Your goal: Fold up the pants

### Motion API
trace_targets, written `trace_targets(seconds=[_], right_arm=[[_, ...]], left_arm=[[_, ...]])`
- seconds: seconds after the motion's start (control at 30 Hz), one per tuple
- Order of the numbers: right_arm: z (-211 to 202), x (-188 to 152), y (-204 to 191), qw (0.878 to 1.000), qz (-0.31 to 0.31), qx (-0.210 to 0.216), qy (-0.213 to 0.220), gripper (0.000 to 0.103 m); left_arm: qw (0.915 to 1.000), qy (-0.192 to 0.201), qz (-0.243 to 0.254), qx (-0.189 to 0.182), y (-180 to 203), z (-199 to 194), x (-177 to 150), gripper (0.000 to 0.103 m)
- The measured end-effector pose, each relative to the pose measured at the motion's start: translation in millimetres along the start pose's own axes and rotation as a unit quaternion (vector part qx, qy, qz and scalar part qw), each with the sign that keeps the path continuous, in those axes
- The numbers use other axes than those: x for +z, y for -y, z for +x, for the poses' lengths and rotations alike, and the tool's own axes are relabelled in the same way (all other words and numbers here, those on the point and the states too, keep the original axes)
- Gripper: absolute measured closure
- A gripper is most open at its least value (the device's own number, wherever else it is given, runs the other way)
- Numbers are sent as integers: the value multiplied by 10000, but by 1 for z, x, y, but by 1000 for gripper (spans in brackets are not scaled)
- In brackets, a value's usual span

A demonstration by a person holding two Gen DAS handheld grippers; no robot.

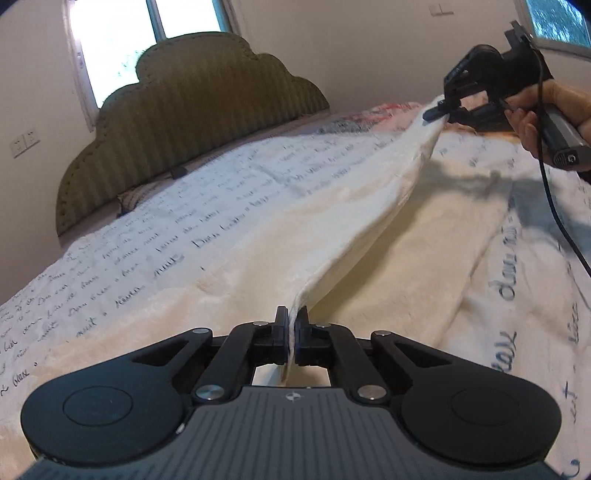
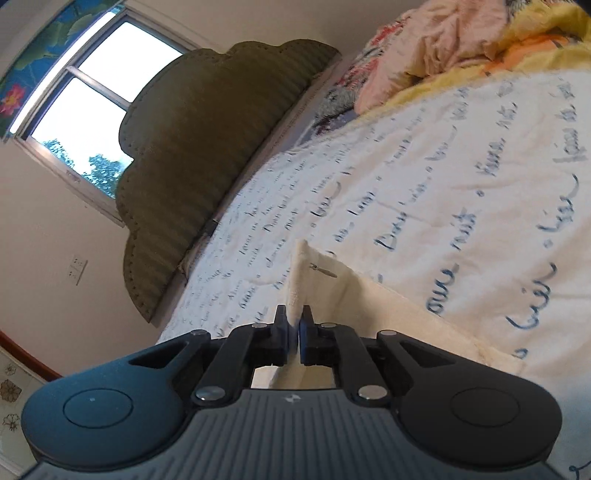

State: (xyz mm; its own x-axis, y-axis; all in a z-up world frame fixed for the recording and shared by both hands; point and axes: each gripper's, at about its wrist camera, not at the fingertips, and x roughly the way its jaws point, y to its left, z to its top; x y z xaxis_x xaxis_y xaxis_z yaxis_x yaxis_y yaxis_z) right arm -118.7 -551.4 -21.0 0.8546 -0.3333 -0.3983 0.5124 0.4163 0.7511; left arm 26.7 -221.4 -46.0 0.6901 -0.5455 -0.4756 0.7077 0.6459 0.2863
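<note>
One pair of cream pants (image 1: 369, 206) is stretched above a bed, held taut between two grippers. Its upper edge runs as a raised ridge from the left gripper (image 1: 292, 325) in the foreground to the right gripper (image 1: 441, 110) farther off, while the rest of the cloth hangs down and spreads over the bedcover. Both grippers are clamped narrowly on the fabric, each with a fold of cream cloth pinched between its two black fingers. In the right wrist view the right gripper (image 2: 293, 325) grips a corner where one small metal zipper pull (image 2: 325, 271) shows. One hand (image 1: 546, 110) holds the right gripper's handle, with one black cable (image 1: 554, 206) trailing from it. Beneath lies one white bedcover (image 1: 184, 221) printed with blue handwriting. One green scalloped headboard (image 1: 192, 118) stands behind it, below one window (image 1: 147, 33). Rumpled pink and yellow bedding (image 2: 461, 40) sits at the far side.
</note>
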Motion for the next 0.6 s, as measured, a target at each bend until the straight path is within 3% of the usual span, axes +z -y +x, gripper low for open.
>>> trace_targets(seconds=[0.1,0.2,0.33,0.43,0.6], right_arm=[[-25,11,-25,9981,-361,379,317,97],[-49,8,-29,9955,-777,212,509,97],[-54,-13,20,9964,-580,-622,10,97],[-55,-25,56,9978,78,-633,-153,97],[-54,-23,56,9970,-60,-714,-277,95]], left_arm=[[9989,396,-184,-181,-11,-26,15,98],[9976,334,-16,-611,-2,-42,14,97],[9962,0,377,-788,23,-33,-10,97],[9960,-169,270,-834,23,-28,-17,97],[9955,-219,300,-877,20,-27,-17,96]])
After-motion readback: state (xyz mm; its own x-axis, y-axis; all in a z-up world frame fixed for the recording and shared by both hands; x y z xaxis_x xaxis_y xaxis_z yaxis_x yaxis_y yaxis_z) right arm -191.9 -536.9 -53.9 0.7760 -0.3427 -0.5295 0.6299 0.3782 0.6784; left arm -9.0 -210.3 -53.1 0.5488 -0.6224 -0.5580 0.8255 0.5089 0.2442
